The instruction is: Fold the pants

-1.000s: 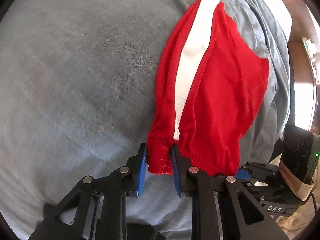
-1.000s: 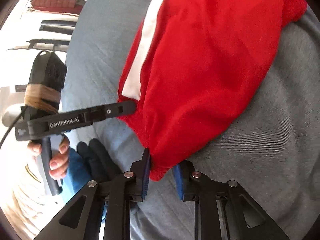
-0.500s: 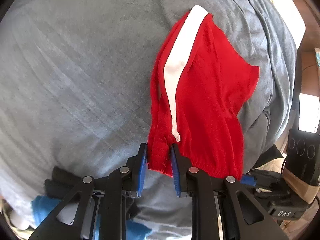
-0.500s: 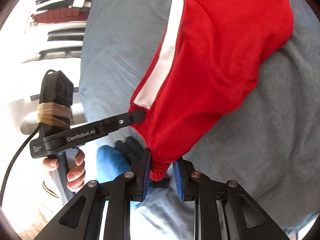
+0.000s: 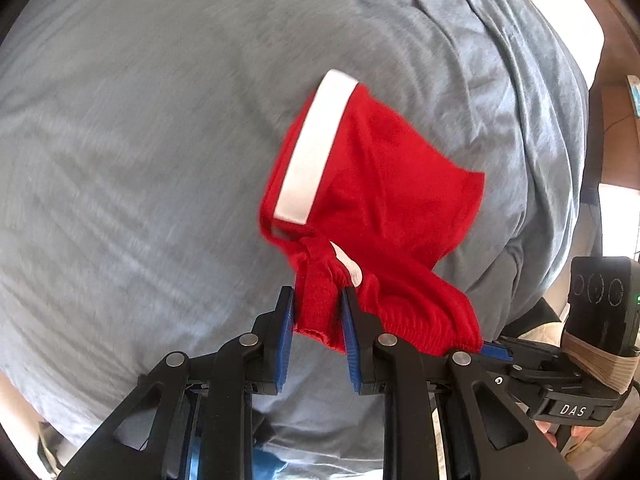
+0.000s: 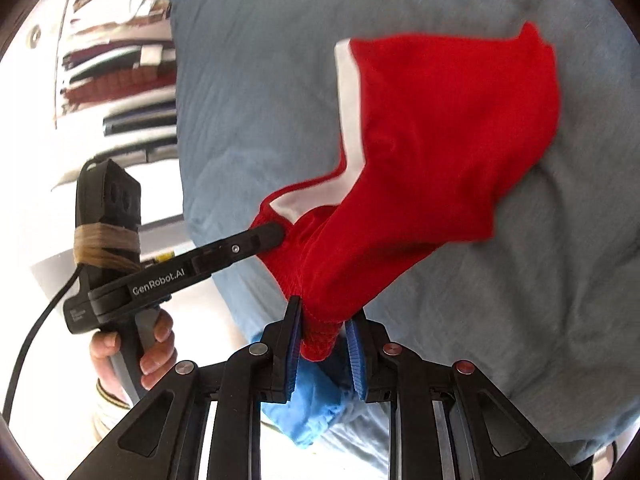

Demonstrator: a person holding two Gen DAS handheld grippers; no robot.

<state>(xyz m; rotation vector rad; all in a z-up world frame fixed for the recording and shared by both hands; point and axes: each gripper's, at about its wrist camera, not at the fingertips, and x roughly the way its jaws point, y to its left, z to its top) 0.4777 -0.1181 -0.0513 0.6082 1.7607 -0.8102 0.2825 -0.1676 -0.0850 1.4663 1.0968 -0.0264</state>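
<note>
The red pants (image 5: 384,200) with a white side stripe (image 5: 316,152) hang by the waistband over a grey-blue bed sheet (image 5: 140,140). My left gripper (image 5: 318,308) is shut on one end of the red waistband. My right gripper (image 6: 322,332) is shut on the other end, and the pants (image 6: 440,140) spread away from it with the stripe (image 6: 350,120) bent. The left gripper (image 6: 276,236) shows from the side in the right wrist view. The lower legs trail on the sheet.
The bed sheet (image 6: 540,320) fills most of both views. A blue cloth (image 6: 316,412) lies below the right gripper. Shelves with stacked clothes (image 6: 116,80) stand at the far left. A wooden frame (image 5: 616,140) runs along the bed's right side.
Both grippers have lifted and pulled back with the waistband. The pants have risen off the sheet, look smaller and now sag and bunch between the grippers.
</note>
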